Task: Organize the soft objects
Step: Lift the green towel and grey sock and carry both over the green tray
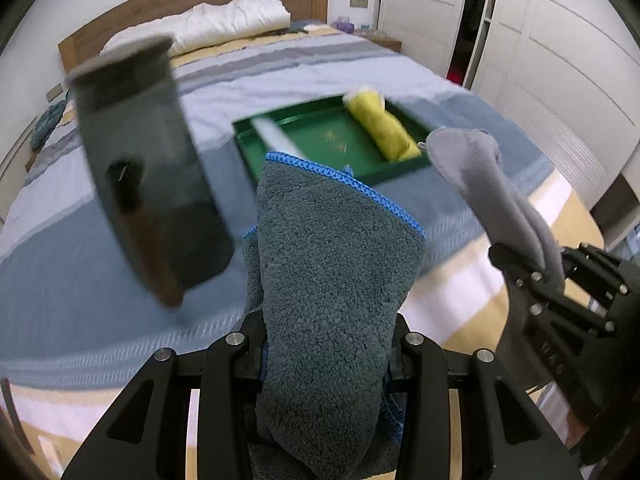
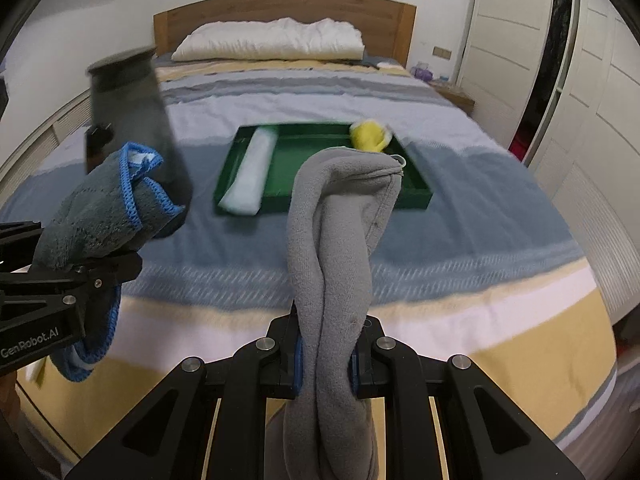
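Observation:
My left gripper [image 1: 326, 344] is shut on a dark teal fleece cloth with blue stitched edging [image 1: 332, 264], held up above the bed; it also shows at the left of the right wrist view [image 2: 104, 208]. My right gripper [image 2: 326, 356] is shut on a light grey cloth [image 2: 336, 240], which stands up between its fingers; it also shows at the right of the left wrist view [image 1: 492, 184]. A green tray [image 2: 416, 194] lies on the bed ahead, holding a rolled white cloth [image 2: 252, 172] on its left and a rolled yellow cloth [image 1: 384, 128] on its right.
A blurred dark object [image 1: 148, 168] hangs at the left in front of both cameras. The bed has a striped blue, white and yellow cover [image 2: 460, 216], a white pillow [image 2: 272, 40] and a wooden headboard. White wardrobe doors [image 2: 520, 60] stand to the right.

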Available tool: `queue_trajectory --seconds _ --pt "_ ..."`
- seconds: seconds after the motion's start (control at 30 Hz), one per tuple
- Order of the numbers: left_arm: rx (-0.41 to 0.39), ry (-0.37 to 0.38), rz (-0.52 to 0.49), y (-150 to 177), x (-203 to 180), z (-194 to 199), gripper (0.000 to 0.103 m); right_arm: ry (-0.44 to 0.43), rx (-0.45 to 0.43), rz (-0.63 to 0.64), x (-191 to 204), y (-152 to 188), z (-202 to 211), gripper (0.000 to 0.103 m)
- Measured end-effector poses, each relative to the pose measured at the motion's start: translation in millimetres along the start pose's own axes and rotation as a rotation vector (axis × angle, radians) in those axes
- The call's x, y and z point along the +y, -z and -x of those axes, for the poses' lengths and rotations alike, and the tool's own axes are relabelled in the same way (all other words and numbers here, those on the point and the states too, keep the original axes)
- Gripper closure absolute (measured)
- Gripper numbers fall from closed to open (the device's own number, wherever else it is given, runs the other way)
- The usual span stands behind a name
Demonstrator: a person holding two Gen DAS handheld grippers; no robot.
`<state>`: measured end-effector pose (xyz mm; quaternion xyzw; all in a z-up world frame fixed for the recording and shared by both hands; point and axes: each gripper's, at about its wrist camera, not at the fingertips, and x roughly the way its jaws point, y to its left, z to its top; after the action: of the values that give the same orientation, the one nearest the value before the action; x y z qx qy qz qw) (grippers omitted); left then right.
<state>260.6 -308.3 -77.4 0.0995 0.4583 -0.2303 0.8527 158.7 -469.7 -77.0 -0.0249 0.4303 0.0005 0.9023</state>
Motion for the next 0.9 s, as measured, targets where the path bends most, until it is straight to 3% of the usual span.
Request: queue_trajectory --seconds 0.33,0.53,0.9 --pt "-0.070 -0.051 0.097 -93 -4 -37 0.069 0.073 -0.049 0.051 -20 -70 -53 0.087" --pt "-0.101 -0.097 0.167 -131 1 -66 0.069 0.084 -0.085 0.081 -22 -116 -84 0.087" --pt "-0.098 -0.141 0.240 -162 13 -110 0.069 0.106 -0.100 0.110 -20 -170 -164 0.087"
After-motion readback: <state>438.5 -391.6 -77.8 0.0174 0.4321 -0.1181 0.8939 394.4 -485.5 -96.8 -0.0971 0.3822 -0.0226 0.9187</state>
